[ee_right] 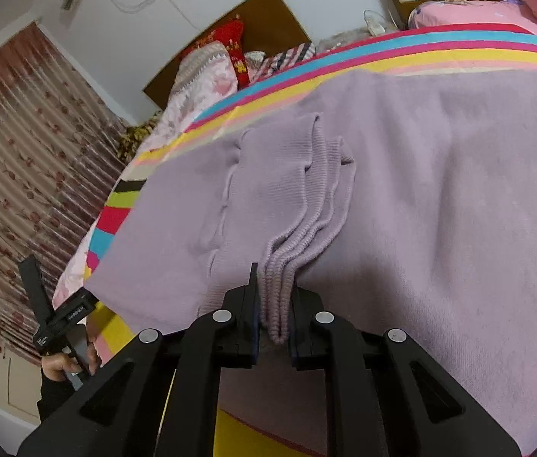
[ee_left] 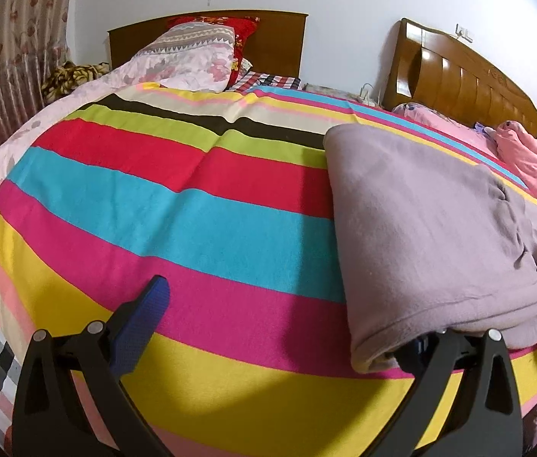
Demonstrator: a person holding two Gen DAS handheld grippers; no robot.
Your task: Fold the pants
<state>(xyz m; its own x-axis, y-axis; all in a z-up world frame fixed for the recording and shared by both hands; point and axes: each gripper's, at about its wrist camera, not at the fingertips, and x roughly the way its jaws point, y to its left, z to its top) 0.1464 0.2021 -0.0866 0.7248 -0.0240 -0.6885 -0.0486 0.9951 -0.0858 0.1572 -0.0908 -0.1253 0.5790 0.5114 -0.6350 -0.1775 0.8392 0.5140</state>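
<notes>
So the left gripper [ee_left: 279, 327] has its jaws spread wide over the striped blanket [ee_left: 177, 205], with the lilac pants [ee_left: 420, 228] draped over its right finger. Further right, the right gripper [ee_right: 274, 304] pinches the pants' ribbed cuffs [ee_right: 287, 251] tight.

We're in a home bedroom here: two beds side by side, each with a brown wooden headboard [ee_left: 207, 34], the nearer one spread with a bright rainbow-striped cotton sheet [ee_left: 177, 198]. There's a pale floral quilt [ee_left: 177, 61] heaped at the head, a crumpled pink duvet [ee_left: 527, 160] on the far bed, and rose-patterned curtains [ee_left: 13, 57] along the wall.
</notes>
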